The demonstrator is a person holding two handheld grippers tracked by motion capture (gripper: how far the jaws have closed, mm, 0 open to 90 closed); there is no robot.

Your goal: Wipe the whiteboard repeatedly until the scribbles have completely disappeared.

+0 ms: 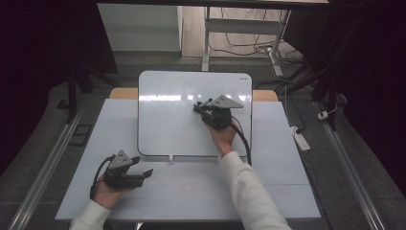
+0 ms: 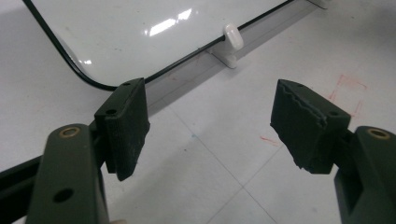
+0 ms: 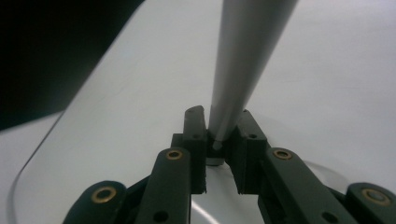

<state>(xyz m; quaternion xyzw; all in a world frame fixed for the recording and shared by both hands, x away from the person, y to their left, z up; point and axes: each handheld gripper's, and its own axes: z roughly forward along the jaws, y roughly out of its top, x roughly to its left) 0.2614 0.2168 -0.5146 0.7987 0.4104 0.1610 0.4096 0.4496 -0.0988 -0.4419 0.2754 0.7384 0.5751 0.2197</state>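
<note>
A white whiteboard (image 1: 167,120) with a dark rim lies on the pale table (image 1: 277,187). My right gripper (image 1: 198,108) is over the board's upper right part, shut on a grey pen (image 3: 243,56) that sticks out past its jaws (image 3: 219,126) toward the board surface (image 3: 327,93). My left gripper (image 1: 142,166) rests at the table's near left, below the board's lower left corner (image 2: 93,84). Its jaws (image 2: 215,121) stand wide apart with nothing between them, only bare tabletop.
A small white clip (image 2: 232,37) holds the board's near edge, and a second one (image 1: 170,158) sits along that edge. Faint red marks (image 2: 348,88) stain the table. A power strip (image 1: 300,139) and cables lie on the floor to the right.
</note>
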